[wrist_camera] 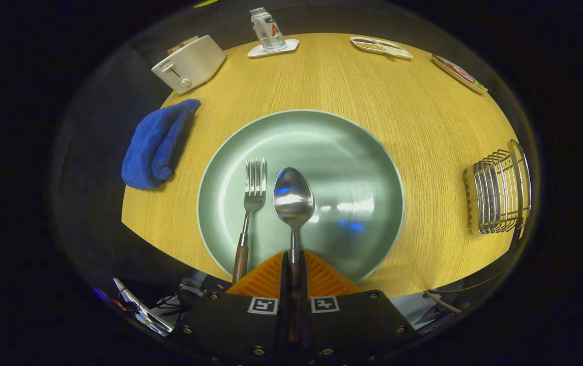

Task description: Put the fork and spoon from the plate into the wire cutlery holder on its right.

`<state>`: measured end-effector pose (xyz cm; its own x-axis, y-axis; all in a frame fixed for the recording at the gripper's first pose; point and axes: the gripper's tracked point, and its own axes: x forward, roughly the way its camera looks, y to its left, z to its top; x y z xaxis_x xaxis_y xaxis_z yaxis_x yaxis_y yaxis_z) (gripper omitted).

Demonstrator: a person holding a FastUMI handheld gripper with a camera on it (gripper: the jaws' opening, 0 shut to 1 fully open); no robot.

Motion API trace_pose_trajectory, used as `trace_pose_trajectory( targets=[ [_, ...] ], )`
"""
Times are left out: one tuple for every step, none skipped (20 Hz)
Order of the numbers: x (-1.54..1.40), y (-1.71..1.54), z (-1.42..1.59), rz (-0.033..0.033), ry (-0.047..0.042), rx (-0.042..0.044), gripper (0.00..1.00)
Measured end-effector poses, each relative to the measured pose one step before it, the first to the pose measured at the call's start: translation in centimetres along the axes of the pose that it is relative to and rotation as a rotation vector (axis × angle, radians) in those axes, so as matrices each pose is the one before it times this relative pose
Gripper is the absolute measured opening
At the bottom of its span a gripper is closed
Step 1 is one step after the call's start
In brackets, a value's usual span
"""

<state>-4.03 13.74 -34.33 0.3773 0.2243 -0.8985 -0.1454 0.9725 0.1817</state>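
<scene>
A pale green plate (352, 152) sits on the wooden table just ahead of my fingers. On it lie a fork (254, 195) with a wooden handle and, to its right, a spoon (293, 199). The spoon's handle runs back between my two fingers, and my gripper (294, 262) is shut on it. The fork's handle passes just left of my left finger (266, 277), untouched. The wire cutlery holder (500, 190) stands to the right of the plate, near the table's edge.
A blue cloth (156, 145) lies left of the plate at the table's edge. Beyond it stands a white toaster (190, 63). A can (267, 29) on a white coaster and two flat trays (380, 47) sit at the far side.
</scene>
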Motion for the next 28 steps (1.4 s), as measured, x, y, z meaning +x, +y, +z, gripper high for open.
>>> trace_pose_trajectory(
  targets=[
    [-0.184, 0.174, 0.230, 0.00670, -0.00998, 0.00011, 0.09],
    [-0.231, 0.080, 0.275, 0.00353, -0.01069, -0.00132, 0.09],
    [-0.159, 0.098, 0.218, 0.00487, -0.00731, 0.00172, 0.09],
    [-0.145, 0.030, 0.077, 0.00467, -0.00285, 0.00424, 0.09],
    [-0.265, -0.098, -0.076, -0.00028, -0.01019, 0.01392, 0.09],
    [-0.594, -0.188, 0.084, -0.00052, 0.00594, 0.01783, 0.01],
    [0.816, -0.248, -0.089, 0.00975, 0.00714, 0.01991, 0.01],
    [-0.193, -0.040, 0.067, 0.00344, -0.00453, 0.01161, 0.01],
    [-0.238, -0.303, 0.203, -0.00683, -0.00717, 0.00131, 0.01],
    [-0.145, -0.252, 0.278, -0.00381, -0.01179, -0.00024, 0.01],
    [-0.154, -0.039, 0.320, 0.00077, -0.01144, 0.00476, 0.01],
    [-0.141, 0.089, 0.319, 0.00822, -0.00922, 0.01033, 0.01],
    [-0.162, 0.100, 0.198, 0.00694, -0.00768, 0.01106, 0.01],
    [-0.098, 0.059, 0.289, 0.00564, -0.00670, 0.01070, 0.01],
    [-0.218, 0.034, 0.172, 0.00701, -0.00552, 0.01007, 0.01],
    [-0.261, 0.048, 0.321, 0.00885, -0.00718, 0.01011, 0.01],
    [-0.301, 0.039, 0.338, 0.00605, -0.01054, 0.00974, 0.01],
    [-0.397, -0.032, 0.448, 0.00536, -0.01249, 0.00716, 0.01],
    [-0.456, -0.126, 0.458, 0.00478, -0.01448, 0.00520, 0.01],
    [-0.508, -0.227, 0.607, 0.00445, -0.01600, 0.00665, 0.01],
    [-0.614, -0.334, 0.714, 0.00057, -0.02059, 0.00958, 0.01],
    [-0.657, -0.459, 0.817, -0.00254, -0.02346, 0.01322, 0.01],
    [-0.710, -0.562, 0.754, -0.00354, -0.02399, 0.01315, 0.01],
    [-0.703, -0.649, 0.869, -0.00664, -0.02583, 0.01660, 0.01],
    [-0.603, -0.761, 0.783, -0.00531, -0.02368, 0.01357, 0.01],
    [-0.550, -0.741, 0.640, -0.00381, -0.02029, 0.01121, 0.01],
    [-0.560, -0.872, 0.560, -0.00748, -0.02088, 0.01604, 0.01],
    [-0.488, -0.767, 0.555, -0.00918, -0.02009, 0.01349, 0.01]
  ],
)
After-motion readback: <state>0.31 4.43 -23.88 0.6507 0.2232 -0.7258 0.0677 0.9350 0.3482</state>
